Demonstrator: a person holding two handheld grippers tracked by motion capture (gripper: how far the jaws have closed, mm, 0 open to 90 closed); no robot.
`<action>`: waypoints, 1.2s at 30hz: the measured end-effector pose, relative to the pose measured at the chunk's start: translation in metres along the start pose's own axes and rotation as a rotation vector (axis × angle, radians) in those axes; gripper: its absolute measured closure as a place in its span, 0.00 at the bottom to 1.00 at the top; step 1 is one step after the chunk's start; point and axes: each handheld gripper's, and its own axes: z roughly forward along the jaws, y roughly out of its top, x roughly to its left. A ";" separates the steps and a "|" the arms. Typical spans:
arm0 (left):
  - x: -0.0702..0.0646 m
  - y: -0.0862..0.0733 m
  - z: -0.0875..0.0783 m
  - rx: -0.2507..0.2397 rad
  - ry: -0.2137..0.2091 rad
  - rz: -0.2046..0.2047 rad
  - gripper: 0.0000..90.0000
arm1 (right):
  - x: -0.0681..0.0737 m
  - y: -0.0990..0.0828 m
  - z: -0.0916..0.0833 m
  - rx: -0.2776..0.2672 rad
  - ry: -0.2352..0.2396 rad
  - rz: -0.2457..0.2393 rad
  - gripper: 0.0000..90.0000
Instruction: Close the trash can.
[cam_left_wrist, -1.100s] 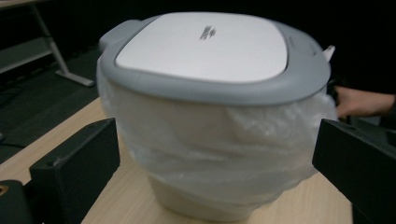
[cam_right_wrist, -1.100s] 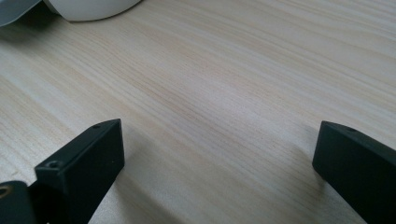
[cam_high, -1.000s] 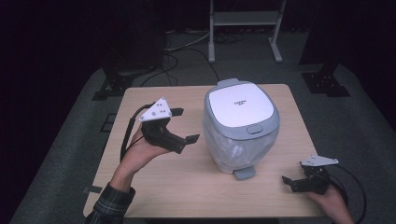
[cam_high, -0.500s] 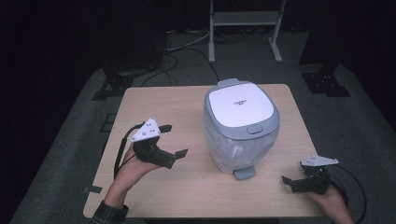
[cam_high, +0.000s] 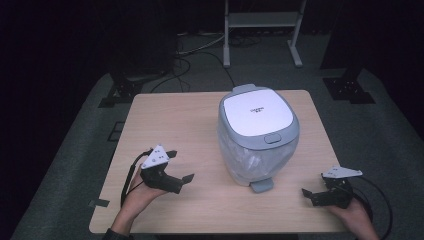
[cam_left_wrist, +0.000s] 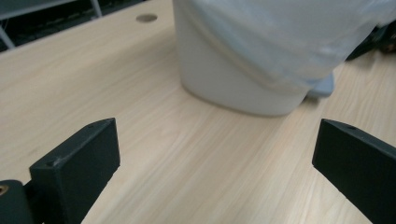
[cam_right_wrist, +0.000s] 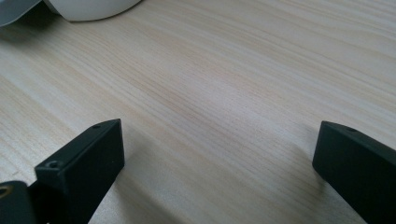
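Since a second ago our left hand-held gripper (cam_high: 181, 166) has come down and back toward the near edge of the desk (cam_high: 170, 120), away from the bin (cam_high: 257, 135), and now it rests low with its jaws wide apart and nothing between them. Our right hand-held gripper (cam_high: 306, 194) has kept its place at the near right corner, also with jaws spread and empty. We judge from this that the work on the bin is either finished or not yet begun, because both tools are well apart from it and no contact is made. The bin stands between the two hand-held grippers, ahead of each of them and to the inner side: to the right of the left one, to the left of the right one. It stands upright, so its long axis is vertical, with the white lid (cam_high: 256, 112) closed on top. The pedal (cam_high: 261, 185) at its foot points toward us, and the hinge side points away. In the left gripper view the bin's lower wall (cam_left_wrist: 243, 88) is ahead of the jaws.
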 end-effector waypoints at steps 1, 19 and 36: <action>0.000 -0.003 0.001 0.008 0.005 -0.001 0.00 | 0.000 0.000 0.000 0.000 0.000 0.000 0.01; 0.002 -0.047 0.006 0.142 0.062 -0.032 0.00 | 0.000 0.000 0.000 0.000 0.000 0.000 0.01; 0.008 -0.071 0.018 0.281 0.071 -0.057 0.00 | 0.000 0.000 0.000 0.000 0.003 0.000 0.01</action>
